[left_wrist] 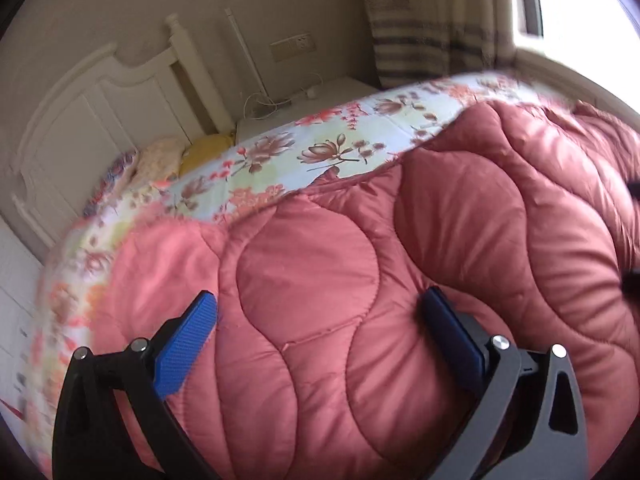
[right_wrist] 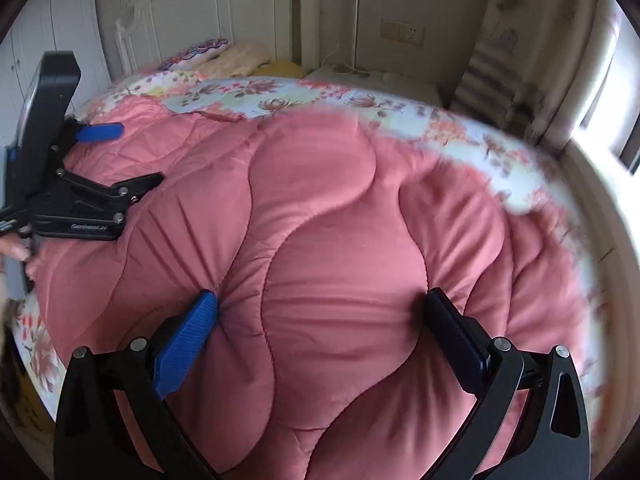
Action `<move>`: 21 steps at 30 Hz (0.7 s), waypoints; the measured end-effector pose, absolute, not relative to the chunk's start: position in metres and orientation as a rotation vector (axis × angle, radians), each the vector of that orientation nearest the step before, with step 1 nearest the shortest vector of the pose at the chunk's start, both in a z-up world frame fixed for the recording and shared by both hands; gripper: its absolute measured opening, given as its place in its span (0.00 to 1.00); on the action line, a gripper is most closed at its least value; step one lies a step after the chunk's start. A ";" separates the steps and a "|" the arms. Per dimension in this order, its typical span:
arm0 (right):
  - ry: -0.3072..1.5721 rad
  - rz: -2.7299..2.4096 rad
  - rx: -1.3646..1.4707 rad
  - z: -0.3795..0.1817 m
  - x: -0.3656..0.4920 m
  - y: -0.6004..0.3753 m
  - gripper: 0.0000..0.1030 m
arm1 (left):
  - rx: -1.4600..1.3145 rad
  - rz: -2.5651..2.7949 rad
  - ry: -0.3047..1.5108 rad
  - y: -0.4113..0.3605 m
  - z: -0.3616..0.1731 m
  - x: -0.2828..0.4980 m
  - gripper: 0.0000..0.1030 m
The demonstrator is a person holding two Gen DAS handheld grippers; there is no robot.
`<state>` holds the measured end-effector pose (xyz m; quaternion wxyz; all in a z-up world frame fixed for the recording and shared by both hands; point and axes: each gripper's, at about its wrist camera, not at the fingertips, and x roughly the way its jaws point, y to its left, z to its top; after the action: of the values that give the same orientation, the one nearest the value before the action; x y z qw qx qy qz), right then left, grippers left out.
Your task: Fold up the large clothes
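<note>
While the puffy pink quilted comforter [right_wrist: 320, 220] is lying spread across the bed, covering most of the floral bedsheet [left_wrist: 280, 148], the right gripper [right_wrist: 320, 316] is pressing down into it with its blue-padded jaws spread wide, the padding bulging between them and creasing at each fingertip. The left gripper [left_wrist: 318, 312] is reaching over the same comforter, jaws likewise wide apart with nothing clamped; in the right wrist view it is lying low against the comforter's left side, a fingertip of the person's hand [right_wrist: 14, 250] showing at the frame edge. Beyond the comforter, a yellow pillow [left_wrist: 204, 152] and a pale patterned pillow [right_wrist: 240, 60] are resting against the white carved headboard [right_wrist: 200, 8]. A white bedside table [left_wrist: 320, 98] is standing beside the bed, a striped curtain [left_wrist: 432, 44] hanging further right. The comforter's wavy stitching is dividing it into swollen, glossy panels.
</note>
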<state>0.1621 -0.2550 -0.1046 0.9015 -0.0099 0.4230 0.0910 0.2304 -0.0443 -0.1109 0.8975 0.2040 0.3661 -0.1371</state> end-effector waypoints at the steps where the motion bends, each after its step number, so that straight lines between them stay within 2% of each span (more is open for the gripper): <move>1: 0.874 0.190 0.018 -0.104 0.160 -0.261 0.96 | 0.397 -0.293 0.776 -0.041 -0.112 0.234 0.98; 9: 0.777 0.220 0.265 -0.083 0.090 -0.301 0.96 | 0.363 -0.309 0.783 -0.036 -0.114 0.235 0.98; 15: 0.812 0.385 0.653 -0.115 0.000 -0.324 0.96 | 0.349 -0.313 0.784 -0.033 -0.113 0.237 0.98; 18: 0.878 0.336 0.705 -0.134 -0.017 -0.324 0.96 | 0.340 -0.316 0.784 -0.032 -0.113 0.237 0.98; 21: 0.849 0.285 0.761 -0.142 -0.007 -0.328 0.95 | 0.319 -0.328 0.797 -0.030 -0.114 0.239 0.98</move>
<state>-0.0073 -0.3283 -0.1416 0.8321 0.3591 0.4006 0.1345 0.2390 -0.0297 -0.1139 0.8963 0.1542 0.3845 -0.1582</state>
